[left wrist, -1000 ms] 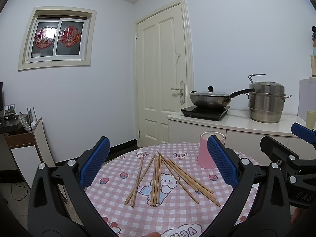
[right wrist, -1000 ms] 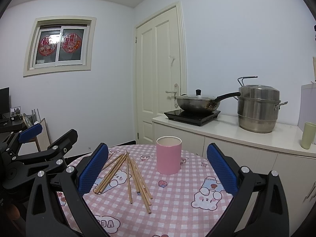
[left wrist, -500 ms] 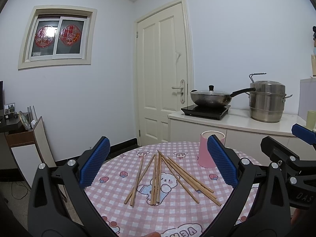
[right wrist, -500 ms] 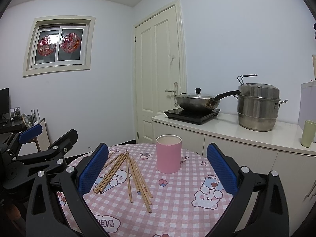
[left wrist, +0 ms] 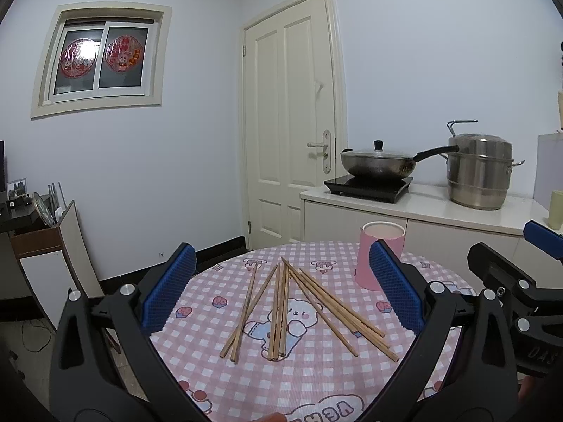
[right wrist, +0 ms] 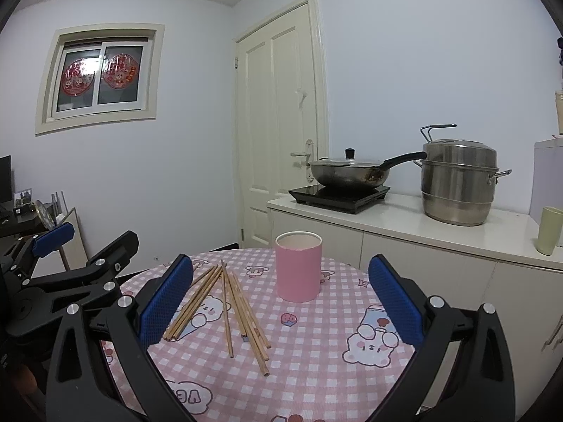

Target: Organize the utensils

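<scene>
A round desk point(left wrist: 316, 379) with a pink checked cloth fills the lower middle of both views. On it lie loose wooden chopsticks point(left wrist: 281, 313), spread in a fan: in the left wrist view they sit at the centre of the lower half, some in a tight bundle, others angled toward the lower right. In the right wrist view the same chopsticks point(right wrist: 225, 306) lie left of centre. A pink cup point(right wrist: 298, 266) stands upright just right of them, apart from them, with its mouth open and nothing seen inside. In the left wrist view the cup point(left wrist: 373, 256) is partly hidden behind the right blue pad.

The left gripper point(left wrist: 281, 295) hangs above the desk with its jaws wide apart and nothing between them. The right gripper point(right wrist: 281, 295) also has its jaws wide apart and empty, framing the cup and the chopsticks. Each gripper shows at the edge of the other's view: the right one at the far right of the left wrist view, the left one at the far left of the right wrist view.

Behind the desk, in the right half of the frame, a white counter point(right wrist: 440, 232) carries a lidded pan point(right wrist: 352, 172) on a black hob point(right wrist: 337, 197) and a tall steel pot point(right wrist: 457, 183). A cream door point(left wrist: 292, 123) stands at centre, and a window point(left wrist: 102, 59) sits at the upper left.
</scene>
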### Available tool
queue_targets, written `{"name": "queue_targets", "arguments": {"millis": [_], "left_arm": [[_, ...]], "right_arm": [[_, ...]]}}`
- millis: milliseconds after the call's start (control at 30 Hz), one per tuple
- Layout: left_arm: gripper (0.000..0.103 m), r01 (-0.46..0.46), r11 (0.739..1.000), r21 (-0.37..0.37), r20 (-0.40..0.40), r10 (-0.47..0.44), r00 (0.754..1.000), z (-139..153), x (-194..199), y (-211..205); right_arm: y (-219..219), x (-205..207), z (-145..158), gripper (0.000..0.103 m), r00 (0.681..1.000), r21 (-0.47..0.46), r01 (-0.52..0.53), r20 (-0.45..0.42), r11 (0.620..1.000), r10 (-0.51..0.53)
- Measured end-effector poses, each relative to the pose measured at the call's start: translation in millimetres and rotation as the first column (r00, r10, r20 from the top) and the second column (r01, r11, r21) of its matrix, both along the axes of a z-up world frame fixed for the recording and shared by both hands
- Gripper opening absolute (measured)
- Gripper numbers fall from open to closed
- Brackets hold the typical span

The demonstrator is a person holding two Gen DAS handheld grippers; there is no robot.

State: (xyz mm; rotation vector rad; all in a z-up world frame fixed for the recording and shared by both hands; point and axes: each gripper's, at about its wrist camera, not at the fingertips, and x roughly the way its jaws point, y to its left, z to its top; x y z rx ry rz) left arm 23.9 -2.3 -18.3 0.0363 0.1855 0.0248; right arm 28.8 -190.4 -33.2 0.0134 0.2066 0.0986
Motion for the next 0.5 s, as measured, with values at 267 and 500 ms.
{"name": "queue_targets", "arguments": {"millis": [267, 500], "left_arm": [[0.097, -0.001, 1.0, 0.002, -0.011, 0.001, 1.0, -6.7, 7.7, -0.4], [0.097, 0.041, 0.999, -0.015, -0.081, -0.043, 0.996, -11.7, 25.9, 11.5]], "right_arm": [[0.7, 7.5, -6.2, 0.096, 1.0, -0.008, 0.005, -0.026, 1.0, -0.005], [4.9, 26.0, -11.7, 0.096, 0.996, -0.003, -0.038, -0.081, 0.999, 0.037]]}}
